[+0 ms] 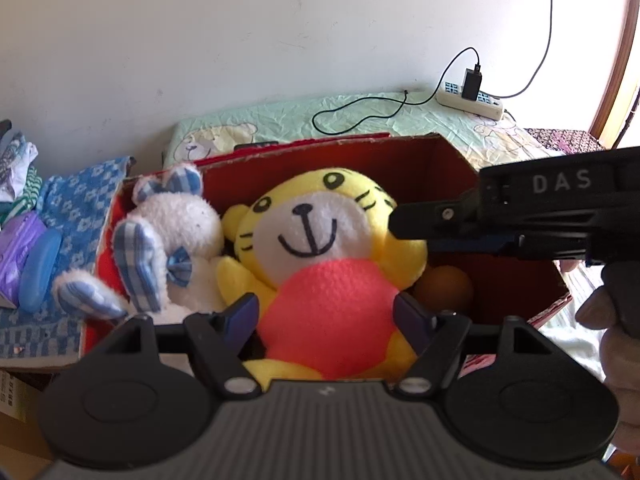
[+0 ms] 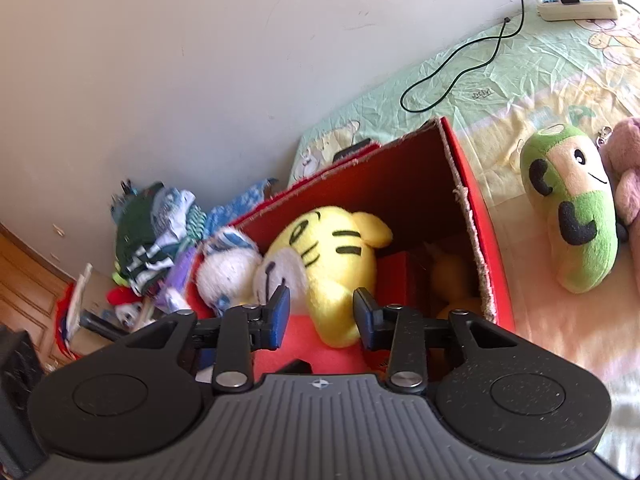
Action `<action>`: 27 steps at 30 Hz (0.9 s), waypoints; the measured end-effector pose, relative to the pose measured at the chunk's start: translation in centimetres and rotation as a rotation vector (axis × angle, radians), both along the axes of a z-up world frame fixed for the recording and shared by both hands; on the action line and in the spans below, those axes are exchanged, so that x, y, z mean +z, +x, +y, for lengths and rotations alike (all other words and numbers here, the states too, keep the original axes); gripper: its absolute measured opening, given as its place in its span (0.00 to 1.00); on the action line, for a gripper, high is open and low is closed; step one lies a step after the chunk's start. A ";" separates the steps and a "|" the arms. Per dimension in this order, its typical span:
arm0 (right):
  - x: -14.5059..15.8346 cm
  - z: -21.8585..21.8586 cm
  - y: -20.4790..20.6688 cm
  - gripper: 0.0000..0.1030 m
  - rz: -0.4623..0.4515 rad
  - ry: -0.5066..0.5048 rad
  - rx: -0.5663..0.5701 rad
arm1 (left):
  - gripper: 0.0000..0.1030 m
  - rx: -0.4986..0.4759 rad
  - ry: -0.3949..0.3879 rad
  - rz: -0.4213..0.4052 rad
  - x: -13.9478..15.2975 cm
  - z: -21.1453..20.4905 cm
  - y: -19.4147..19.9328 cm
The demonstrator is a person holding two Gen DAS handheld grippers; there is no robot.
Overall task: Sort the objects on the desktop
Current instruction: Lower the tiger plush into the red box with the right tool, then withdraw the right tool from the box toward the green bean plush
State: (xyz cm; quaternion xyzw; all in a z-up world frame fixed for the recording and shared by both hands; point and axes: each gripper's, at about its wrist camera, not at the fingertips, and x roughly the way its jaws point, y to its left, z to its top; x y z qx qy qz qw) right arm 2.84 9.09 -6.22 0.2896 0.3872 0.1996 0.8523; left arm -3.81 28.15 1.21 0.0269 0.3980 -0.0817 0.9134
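A yellow tiger plush [image 1: 320, 248] with a red belly lies in an open red cardboard box [image 1: 452, 168], beside a white rabbit plush [image 1: 176, 232] with blue checked ears. My left gripper [image 1: 325, 312] is open, its jaws either side of the tiger's belly, not squeezing it. My right gripper [image 2: 320, 314] is open above the tiger [image 2: 328, 264], one of its arms level with the tiger's head in the left wrist view [image 1: 440, 220]. A green plush [image 2: 572, 208] and a pink plush [image 2: 628, 176] lie on the sheet right of the box [image 2: 480, 248].
An orange ball-like thing [image 1: 444, 284] sits in the box's right corner. A power strip [image 1: 472, 100] with a charger and black cable lies on the green sheet behind. Blue cloth [image 1: 76, 208], a purple packet [image 1: 20, 252] and piled clothes [image 2: 152, 232] lie left of the box.
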 end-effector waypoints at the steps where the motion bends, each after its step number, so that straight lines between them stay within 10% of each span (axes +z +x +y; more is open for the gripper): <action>1: 0.1 -0.1 -0.1 0.36 -0.003 0.003 -0.001 | 0.74 0.004 0.003 0.000 0.0 0.0 0.0; 27: 0.8 -8.9 -0.6 0.37 -0.085 0.073 0.089 | 0.76 0.216 0.065 -0.009 0.7 -4.1 -0.4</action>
